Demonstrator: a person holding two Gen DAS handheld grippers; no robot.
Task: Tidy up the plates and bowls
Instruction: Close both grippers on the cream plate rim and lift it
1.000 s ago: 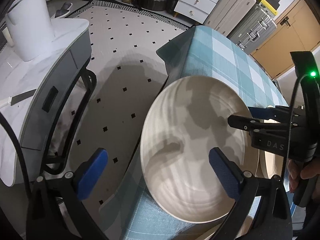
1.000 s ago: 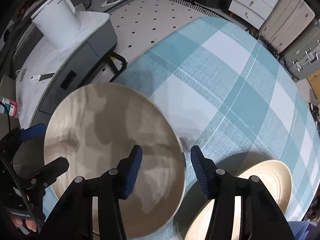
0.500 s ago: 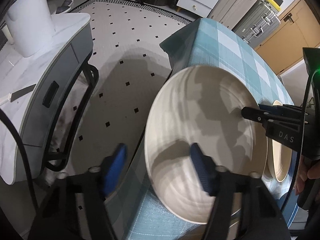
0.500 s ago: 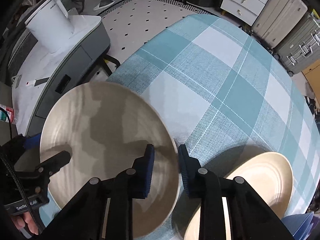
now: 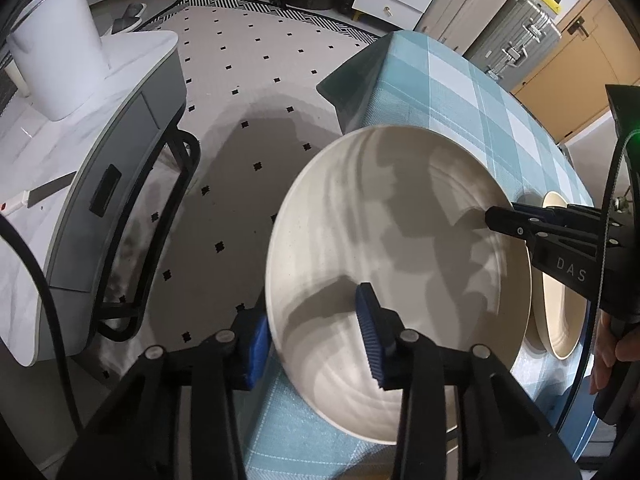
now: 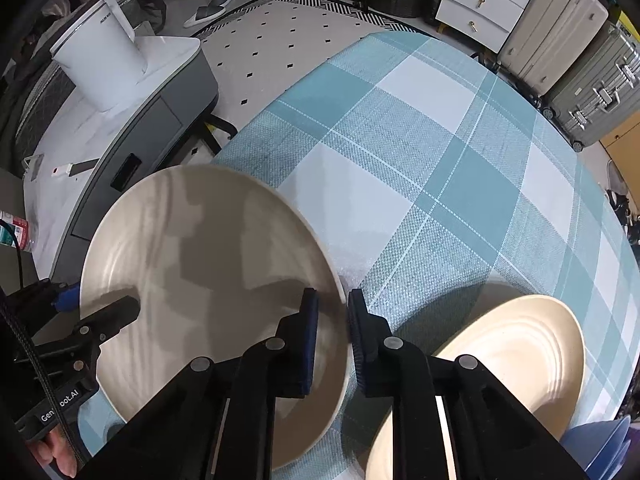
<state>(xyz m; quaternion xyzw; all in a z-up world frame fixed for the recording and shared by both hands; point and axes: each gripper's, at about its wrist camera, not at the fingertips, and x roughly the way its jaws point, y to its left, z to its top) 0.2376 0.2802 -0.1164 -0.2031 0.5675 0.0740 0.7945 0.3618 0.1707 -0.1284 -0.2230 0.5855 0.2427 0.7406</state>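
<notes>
Checked teal-and-white cloth (image 5: 452,92) covers the table, which stands on a pale floor dotted with black diamonds; suitcases and a white drawer chest line the far wall.

Left wrist view: a large cream plate (image 5: 400,240) lies at the table's near corner, its rim overhanging the cloth edge. The left gripper (image 5: 316,336) straddles that overhanging rim, one blue pad outside and below, the other over the plate's face. Its jaws are closing, and a gap remains visible on the inner side. The overhang appears to be what gives the lower pad access. The right gripper (image 5: 500,216) bites the opposite rim.

Right wrist view: the right gripper (image 6: 334,320) has the plate (image 6: 208,272) rim between its pads, jaws closing to a narrow slot; firm contact cannot be confirmed. A second cream plate (image 6: 508,356) rests just beside it on the cloth. Gripping from both sides suggests a level, two-handed lift toward stacking.
</notes>
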